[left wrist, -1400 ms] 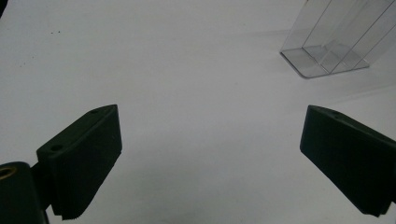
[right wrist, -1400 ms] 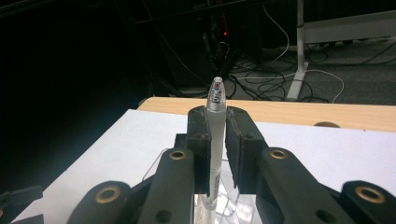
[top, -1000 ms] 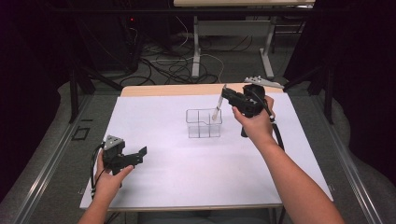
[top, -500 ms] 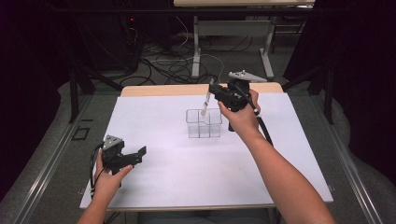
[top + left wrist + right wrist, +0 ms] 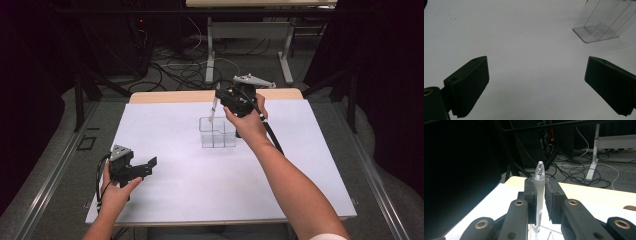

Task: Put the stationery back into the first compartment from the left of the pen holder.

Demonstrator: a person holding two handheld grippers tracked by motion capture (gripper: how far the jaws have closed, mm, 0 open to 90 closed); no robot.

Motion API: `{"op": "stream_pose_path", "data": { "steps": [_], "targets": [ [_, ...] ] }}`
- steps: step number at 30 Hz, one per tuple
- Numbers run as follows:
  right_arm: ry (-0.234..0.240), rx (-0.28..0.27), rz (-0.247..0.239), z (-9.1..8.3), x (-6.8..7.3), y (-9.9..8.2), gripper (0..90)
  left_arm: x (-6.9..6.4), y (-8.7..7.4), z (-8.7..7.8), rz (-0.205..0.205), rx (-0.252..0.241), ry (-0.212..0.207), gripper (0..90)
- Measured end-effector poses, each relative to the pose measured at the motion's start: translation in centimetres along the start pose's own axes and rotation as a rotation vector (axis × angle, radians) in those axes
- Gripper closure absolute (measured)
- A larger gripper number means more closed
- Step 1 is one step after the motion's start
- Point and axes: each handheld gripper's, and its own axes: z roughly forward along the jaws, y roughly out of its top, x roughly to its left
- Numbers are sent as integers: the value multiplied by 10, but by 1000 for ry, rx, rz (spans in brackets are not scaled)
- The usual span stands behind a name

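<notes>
A clear plastic box [image 5: 217,132] with compartments stands on the white table cover [image 5: 175,180], a little beyond its middle. My right gripper [image 5: 220,98] hovers over the box's far left part, shut on a white pen [image 5: 213,110] that hangs almost upright with its lower end just above the box's rim. In the right gripper view the pen [image 5: 539,195] is pinched between the two pads [image 5: 531,197]. My left gripper [image 5: 150,163] rests low near the front left, open and with nothing between its fingers [image 5: 470,85]. From there the box [image 5: 599,25] stands off to the upper right.
A wooden tabletop edge [image 5: 165,96] shows beyond the white cover. Past it are table legs [image 5: 210,50] and loose cables [image 5: 170,70] on the floor. Dark drapes close in both sides.
My right gripper has carried the pen leftward from over the box's right side to its far left part. The left gripper has stayed in place.
</notes>
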Motion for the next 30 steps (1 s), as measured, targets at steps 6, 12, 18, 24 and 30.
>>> {"op": "stream_pose_path", "data": {
  "steps": [6,12,18,24,30],
  "targets": [
    [-11,22,-11,13,1,-7,801,1,0,-1,-5,-3,-3,56],
    [-20,53,-24,23,3,-16,801,1,-1,-1,-7,-11,0,57],
    [-30,81,-47,30,6,-25,801,1,0,0,-7,-6,-1,56],
    [-28,97,-45,34,6,-33,801,0,-1,0,-6,-8,-1,56],
    [-39,126,-38,39,3,-44,801,0,0,0,-5,-6,-2,57]
  ]
}}
